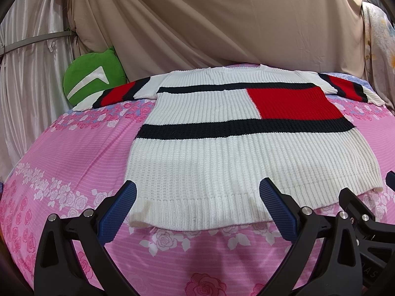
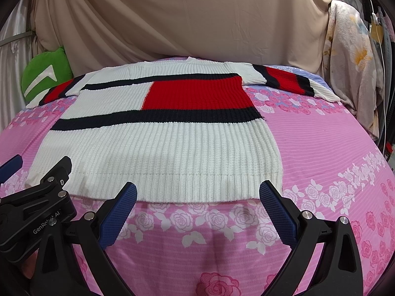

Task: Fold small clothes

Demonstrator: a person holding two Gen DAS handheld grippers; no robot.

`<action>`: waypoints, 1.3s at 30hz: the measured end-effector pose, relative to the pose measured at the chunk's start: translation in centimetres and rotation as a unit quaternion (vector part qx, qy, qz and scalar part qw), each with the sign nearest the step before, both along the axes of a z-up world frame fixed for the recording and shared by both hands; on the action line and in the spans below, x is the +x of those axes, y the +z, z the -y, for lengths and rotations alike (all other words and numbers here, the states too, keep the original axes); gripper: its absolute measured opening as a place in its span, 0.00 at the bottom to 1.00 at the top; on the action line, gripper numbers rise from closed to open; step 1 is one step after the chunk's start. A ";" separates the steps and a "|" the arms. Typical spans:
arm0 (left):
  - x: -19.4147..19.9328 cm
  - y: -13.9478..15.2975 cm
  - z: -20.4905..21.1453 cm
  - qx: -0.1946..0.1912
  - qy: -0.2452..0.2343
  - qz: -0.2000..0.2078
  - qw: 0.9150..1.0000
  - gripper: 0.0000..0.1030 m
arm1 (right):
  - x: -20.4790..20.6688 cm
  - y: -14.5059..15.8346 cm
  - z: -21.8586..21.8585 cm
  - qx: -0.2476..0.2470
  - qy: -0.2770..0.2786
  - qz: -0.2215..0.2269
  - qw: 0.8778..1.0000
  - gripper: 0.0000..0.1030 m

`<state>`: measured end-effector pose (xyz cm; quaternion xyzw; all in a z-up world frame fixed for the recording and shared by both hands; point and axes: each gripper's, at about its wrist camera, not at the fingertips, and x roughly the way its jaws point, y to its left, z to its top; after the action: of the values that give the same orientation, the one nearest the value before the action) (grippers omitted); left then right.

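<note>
A white knit sweater with navy stripes and a red block lies flat on the pink bed, sleeves spread out; it also shows in the right wrist view. My left gripper is open and empty, its blue pads either side of the hem's near left part, just above it. My right gripper is open and empty over the hem's near right part. The right gripper's side shows in the left wrist view; the left gripper's side shows in the right wrist view.
The bed has a pink rose-print sheet. A green round cushion leans at the back left. Beige drapes hang behind the bed. A floral cloth hangs at the back right.
</note>
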<state>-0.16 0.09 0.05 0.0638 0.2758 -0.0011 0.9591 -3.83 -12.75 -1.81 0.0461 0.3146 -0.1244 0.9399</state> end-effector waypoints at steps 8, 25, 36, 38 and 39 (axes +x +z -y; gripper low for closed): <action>0.0 0.0 0.0 0.000 0.000 0.000 1.000 0.94 | -0.1 0.0 0.1 0.000 0.000 0.000 1.000 0.95; 0.0 0.0 0.1 0.001 0.000 0.000 1.000 0.94 | 0.0 0.0 0.0 0.000 0.000 -0.001 1.000 0.95; -0.9 1.1 -1.9 -0.060 -0.026 0.022 0.998 0.95 | 0.2 0.9 4.4 0.050 0.019 0.017 0.998 0.93; -0.8 1.9 -2.4 -0.055 -0.023 0.036 0.998 0.95 | 0.8 2.3 7.5 0.032 -0.007 0.029 0.999 0.93; -0.6 2.4 -2.6 -0.051 -0.026 0.040 0.998 0.95 | 1.3 2.9 9.5 0.033 -0.017 0.033 0.999 0.93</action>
<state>-0.74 2.73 2.47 0.0221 0.2351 -0.0377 0.9710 -2.56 -22.23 1.11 0.0868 0.2865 -0.1281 0.9455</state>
